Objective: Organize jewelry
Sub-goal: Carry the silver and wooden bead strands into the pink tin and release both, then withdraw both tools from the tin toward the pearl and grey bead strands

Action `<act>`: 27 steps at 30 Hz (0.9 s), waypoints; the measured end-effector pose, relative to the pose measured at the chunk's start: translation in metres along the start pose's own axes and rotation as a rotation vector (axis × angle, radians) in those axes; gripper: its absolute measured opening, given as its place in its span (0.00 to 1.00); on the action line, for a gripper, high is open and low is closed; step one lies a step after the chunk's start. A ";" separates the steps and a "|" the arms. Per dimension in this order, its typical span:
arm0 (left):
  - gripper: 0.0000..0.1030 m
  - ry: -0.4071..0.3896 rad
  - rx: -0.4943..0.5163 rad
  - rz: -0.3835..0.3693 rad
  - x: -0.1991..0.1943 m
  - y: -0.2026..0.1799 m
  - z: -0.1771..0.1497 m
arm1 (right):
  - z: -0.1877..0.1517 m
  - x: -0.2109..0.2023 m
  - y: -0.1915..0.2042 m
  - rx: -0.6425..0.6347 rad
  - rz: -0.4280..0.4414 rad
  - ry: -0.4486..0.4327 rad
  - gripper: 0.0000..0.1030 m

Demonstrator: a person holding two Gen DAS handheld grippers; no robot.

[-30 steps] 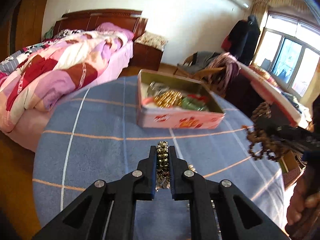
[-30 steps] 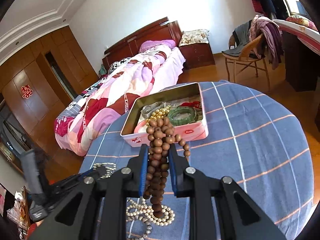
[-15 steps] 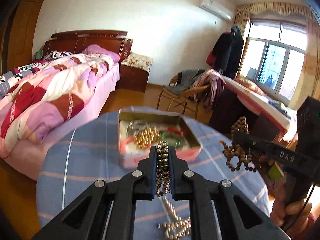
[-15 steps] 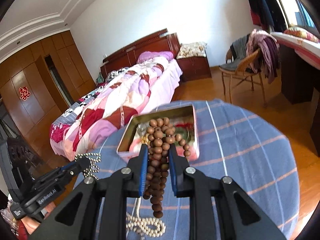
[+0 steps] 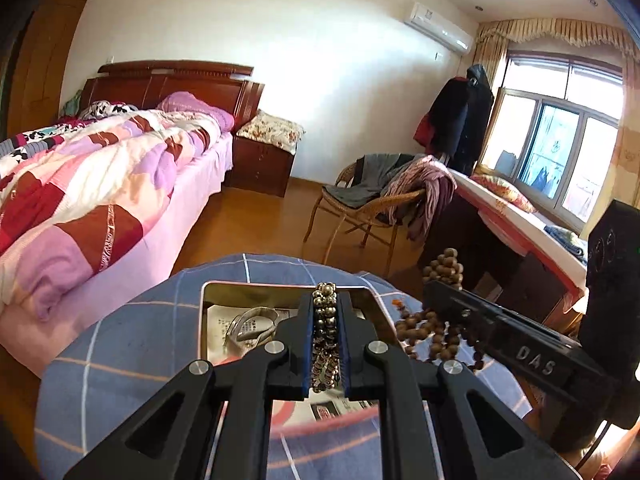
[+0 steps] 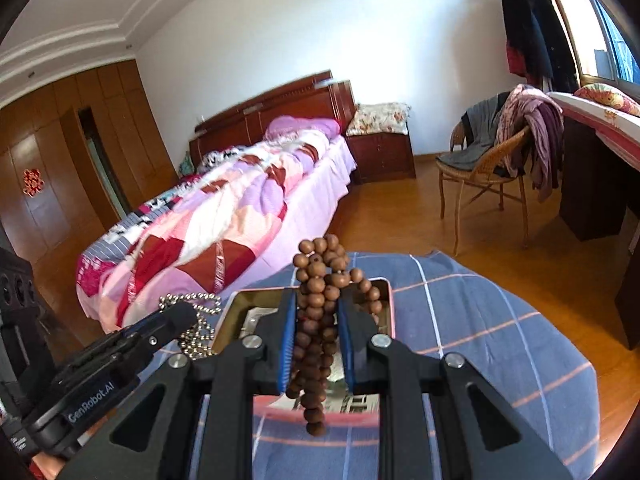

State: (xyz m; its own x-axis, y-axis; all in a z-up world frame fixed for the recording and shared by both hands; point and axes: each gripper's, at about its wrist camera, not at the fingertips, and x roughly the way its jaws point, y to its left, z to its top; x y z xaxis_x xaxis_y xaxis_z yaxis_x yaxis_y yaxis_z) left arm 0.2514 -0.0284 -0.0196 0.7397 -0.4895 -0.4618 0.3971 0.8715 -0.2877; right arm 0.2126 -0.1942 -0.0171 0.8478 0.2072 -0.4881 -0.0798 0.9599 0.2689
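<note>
My left gripper (image 5: 325,300) is shut on a metallic bead necklace (image 5: 325,332) and holds it over the open pink tin box (image 5: 208,320). A silver bangle (image 5: 250,322) lies inside the tin. My right gripper (image 6: 316,300) is shut on a brown wooden bead string (image 6: 318,320), also held above the tin (image 6: 390,312). The right gripper with its wooden beads (image 5: 436,328) shows at the right of the left wrist view. The left gripper (image 6: 184,314) with its dangling metal beads (image 6: 196,328) shows at the left of the right wrist view.
The tin sits on a round table with a blue checked cloth (image 5: 132,352) (image 6: 480,340). A bed with a pink quilt (image 5: 80,184) lies beyond on the left, a wicker chair with clothes (image 5: 372,196) and a desk (image 6: 592,168) on the right.
Both grippers have risen and moved forward over the tin, each carrying its bead string. The pearl necklace on the cloth has dropped out of view.
</note>
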 end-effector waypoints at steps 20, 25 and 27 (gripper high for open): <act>0.36 0.190 -0.059 0.134 0.066 0.020 -0.016 | -0.001 0.047 -0.026 0.053 0.009 0.088 0.51; 0.52 0.170 -0.042 0.166 0.049 0.014 -0.016 | -0.004 0.022 -0.037 0.110 -0.019 0.073 0.51; 0.52 0.179 -0.025 0.184 0.046 0.012 -0.017 | -0.007 0.016 -0.036 0.120 -0.024 0.078 0.51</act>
State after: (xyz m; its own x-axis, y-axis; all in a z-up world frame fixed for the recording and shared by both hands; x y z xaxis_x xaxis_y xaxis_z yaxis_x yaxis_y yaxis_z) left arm 0.2807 -0.0414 -0.0586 0.6891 -0.3223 -0.6490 0.2499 0.9464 -0.2046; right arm 0.2251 -0.2246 -0.0406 0.8050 0.2034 -0.5573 0.0068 0.9362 0.3515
